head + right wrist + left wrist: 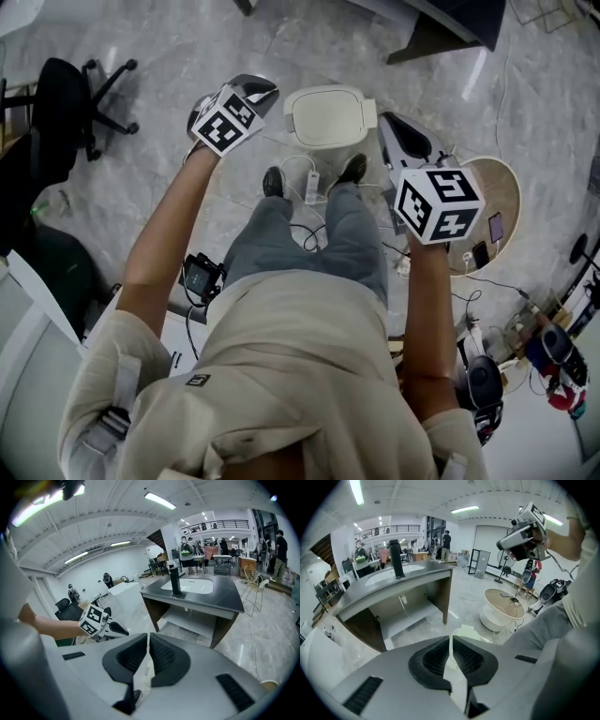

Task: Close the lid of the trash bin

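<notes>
Standing on the grey marbled floor [206, 47]: trash bin [328, 116], cream, rounded-square, lid down flat on the body. It sits just ahead of the person's dark shoes [274, 181], with white cables lying on the floor beside them.

- Left gripper [255, 91]: hand-held, raised to the bin's left in the head view, clear of the lid. Jaws drawn together to a thin slit, nothing between the pads. Its own view shows a pale patch of lid far below.
- Right gripper [405, 141]: hand-held, raised to the bin's right, clear of the lid. Jaws likewise closed to a slit, empty.
- Round low table [511, 183]: wood top, right of the bin, phone [495, 227] on it.
- Office chair [56, 103]: black, far left.
- Counter [229, 597]: dark top with inset sink, across the room.
</notes>
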